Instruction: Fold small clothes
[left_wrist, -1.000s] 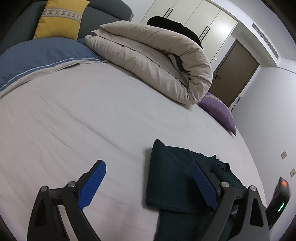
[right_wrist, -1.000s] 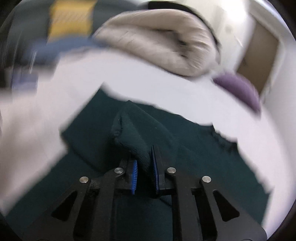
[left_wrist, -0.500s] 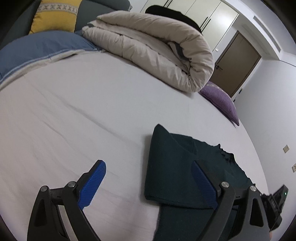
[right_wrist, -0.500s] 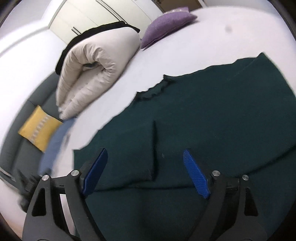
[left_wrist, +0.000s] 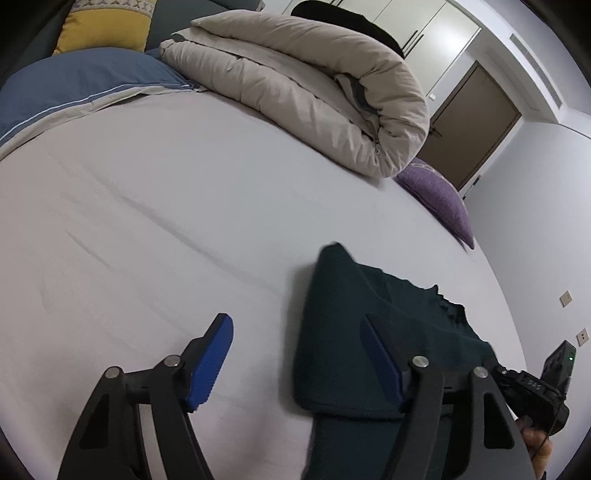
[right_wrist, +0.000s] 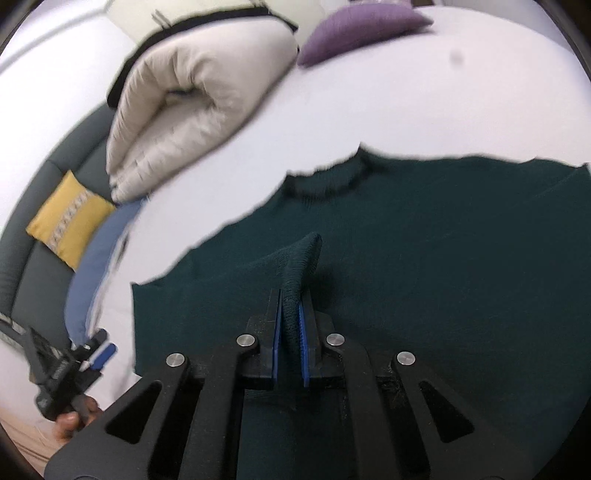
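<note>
A dark green knit sweater (right_wrist: 424, 258) lies flat on the white bed sheet (left_wrist: 166, 221), collar toward the rolled duvet. My right gripper (right_wrist: 290, 332) is shut on a pinched ridge of the sweater near its middle. The sweater also shows in the left wrist view (left_wrist: 340, 332), with its left side folded over. My left gripper (left_wrist: 295, 358) is open and empty, low over the sheet at the sweater's left edge; one finger is above the fabric. It appears small in the right wrist view (right_wrist: 99, 350).
A rolled beige duvet (left_wrist: 314, 92) lies at the back of the bed. A purple cushion (left_wrist: 439, 199) sits to its right, a blue pillow (left_wrist: 74, 85) and a yellow cushion (left_wrist: 103, 29) to its left. A brown door (left_wrist: 472, 122) stands beyond.
My right gripper was open over the sweater half a second ago and has now shut on a fold of it. The left gripper stayed open and shifted only slightly.
</note>
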